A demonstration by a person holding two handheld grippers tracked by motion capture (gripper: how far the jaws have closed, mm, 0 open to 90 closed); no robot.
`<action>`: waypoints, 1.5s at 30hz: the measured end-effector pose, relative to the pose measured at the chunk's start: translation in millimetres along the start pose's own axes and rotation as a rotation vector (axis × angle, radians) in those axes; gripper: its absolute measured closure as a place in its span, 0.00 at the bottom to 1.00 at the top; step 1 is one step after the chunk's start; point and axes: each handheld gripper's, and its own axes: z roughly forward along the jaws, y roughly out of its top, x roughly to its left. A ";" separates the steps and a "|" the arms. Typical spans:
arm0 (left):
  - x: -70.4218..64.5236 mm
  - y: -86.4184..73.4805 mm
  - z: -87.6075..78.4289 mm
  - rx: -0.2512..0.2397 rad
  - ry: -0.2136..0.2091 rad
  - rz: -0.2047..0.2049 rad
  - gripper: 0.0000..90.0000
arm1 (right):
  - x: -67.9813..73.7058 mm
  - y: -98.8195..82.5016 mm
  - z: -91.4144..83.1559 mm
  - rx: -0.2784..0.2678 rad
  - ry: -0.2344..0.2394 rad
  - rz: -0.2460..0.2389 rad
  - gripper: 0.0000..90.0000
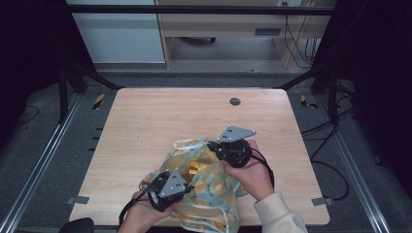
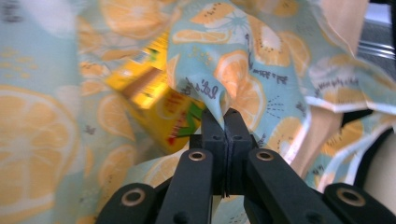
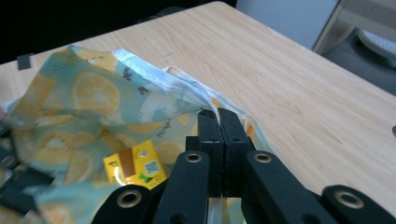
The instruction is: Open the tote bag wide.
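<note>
The fruit-print bag (image 2: 243, 79) carries short lines of dark handwritten-style script between its orange-slice motifs; in the left gripper view they are seen upside down and blurred, and no word can be made out with certainty. The yellow carton (image 2: 159, 109) inside the bag shows red and green lettering on its face, too blurred to read. In the right gripper view the same carton (image 3: 135, 168) bears a small square code panel and a green mark, neither legible. No numbers or brand names can be read.
</note>
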 end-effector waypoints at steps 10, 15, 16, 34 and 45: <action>-2.5 -19.1 12.6 0.068 -0.023 0.015 1.00 | -33.0 -23.5 25.2 0.072 -0.048 0.073 1.00; -0.4 -25.8 11.2 0.084 -0.011 0.016 1.00 | -53.2 -38.5 31.9 0.097 -0.082 0.125 1.00; 0.9 -26.3 11.1 0.082 0.000 0.027 1.00 | -56.8 -41.3 32.9 0.101 -0.089 0.134 1.00; 6.8 -42.2 9.8 0.130 0.027 -0.010 1.00 | -92.8 -82.2 42.6 0.174 -0.171 0.237 1.00; 8.3 -49.5 4.7 0.165 0.043 -0.008 1.00 | -99.6 -91.1 38.0 0.184 -0.204 0.254 1.00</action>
